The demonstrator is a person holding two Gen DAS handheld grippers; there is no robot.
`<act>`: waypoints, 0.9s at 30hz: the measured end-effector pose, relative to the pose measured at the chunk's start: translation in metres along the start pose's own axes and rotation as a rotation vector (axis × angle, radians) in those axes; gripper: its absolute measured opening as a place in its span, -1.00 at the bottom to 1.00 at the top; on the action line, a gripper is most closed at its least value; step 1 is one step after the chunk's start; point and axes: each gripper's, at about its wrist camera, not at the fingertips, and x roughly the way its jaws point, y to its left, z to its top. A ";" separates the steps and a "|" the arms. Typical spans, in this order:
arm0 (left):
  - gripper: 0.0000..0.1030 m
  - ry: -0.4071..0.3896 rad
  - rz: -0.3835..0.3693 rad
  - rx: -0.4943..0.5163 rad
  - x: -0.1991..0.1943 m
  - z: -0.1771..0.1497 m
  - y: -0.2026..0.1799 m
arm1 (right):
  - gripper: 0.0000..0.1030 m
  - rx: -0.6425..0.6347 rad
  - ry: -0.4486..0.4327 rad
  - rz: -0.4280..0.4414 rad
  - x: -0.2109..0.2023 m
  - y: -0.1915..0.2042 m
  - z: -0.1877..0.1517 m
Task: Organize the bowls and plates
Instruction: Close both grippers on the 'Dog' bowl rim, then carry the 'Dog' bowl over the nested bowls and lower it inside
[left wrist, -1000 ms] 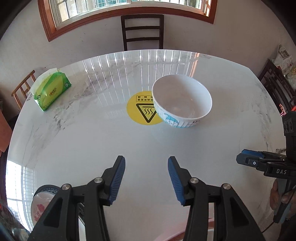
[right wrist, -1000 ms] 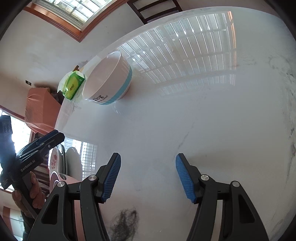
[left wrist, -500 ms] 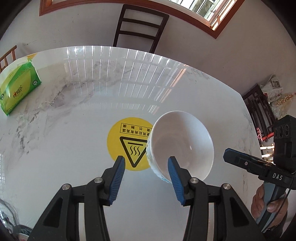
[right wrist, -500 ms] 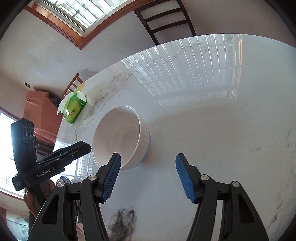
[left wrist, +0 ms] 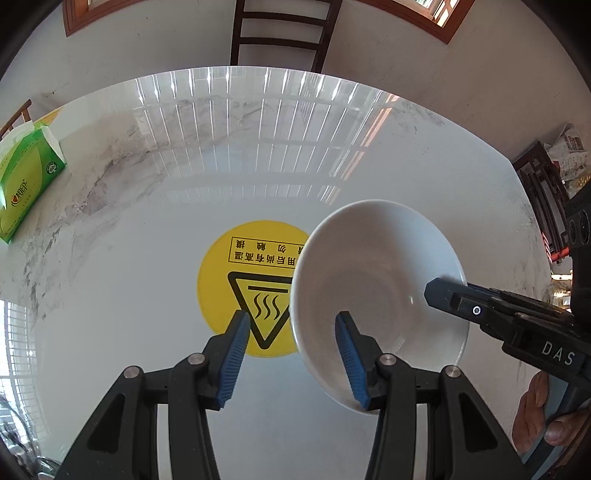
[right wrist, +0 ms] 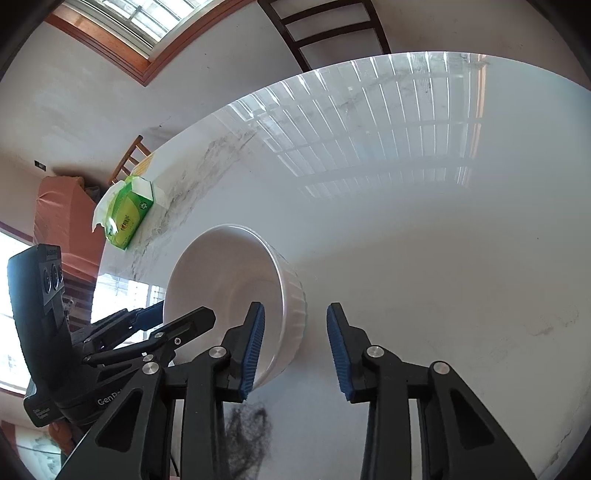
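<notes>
A white bowl (left wrist: 376,273) with a ribbed outer wall stands on the marble table (left wrist: 147,258), partly over a yellow warning sticker (left wrist: 236,266). My left gripper (left wrist: 291,332) is open and straddles the bowl's left rim, one finger inside and one over the sticker. My right gripper (right wrist: 295,321) straddles the opposite wall of the bowl (right wrist: 221,273). Its jaws are closing, and the outer pad (right wrist: 338,354) is still apart from the wall. Each gripper shows in the other's view: the right gripper (left wrist: 443,295) at the bowl's right rim, the left gripper (right wrist: 177,325) at its left.
A green tissue pack (left wrist: 26,184) lies near the table's far left edge. A dark wooden chair (left wrist: 280,33) stands behind the table under the window. A dark clump (right wrist: 247,432) lies on the table below the right gripper. A person's hand (left wrist: 546,417) holds the right gripper's handle.
Both grippers have come in over the bowl and now straddle opposite sides of its rim. The right gripper's jaws have narrowed; the left's gap is unchanged.
</notes>
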 end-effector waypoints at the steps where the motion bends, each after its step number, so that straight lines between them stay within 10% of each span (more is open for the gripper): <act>1: -0.05 0.012 -0.018 -0.003 0.004 -0.001 0.001 | -0.67 -0.003 0.010 0.010 0.003 -0.001 0.000; 3: -0.63 0.056 -0.052 -0.032 0.014 -0.002 0.003 | -0.71 -0.021 0.012 0.002 0.004 0.001 0.000; 27: -0.68 -0.001 -0.035 -0.072 -0.068 -0.063 -0.010 | -0.69 0.017 0.069 0.094 -0.056 0.027 -0.052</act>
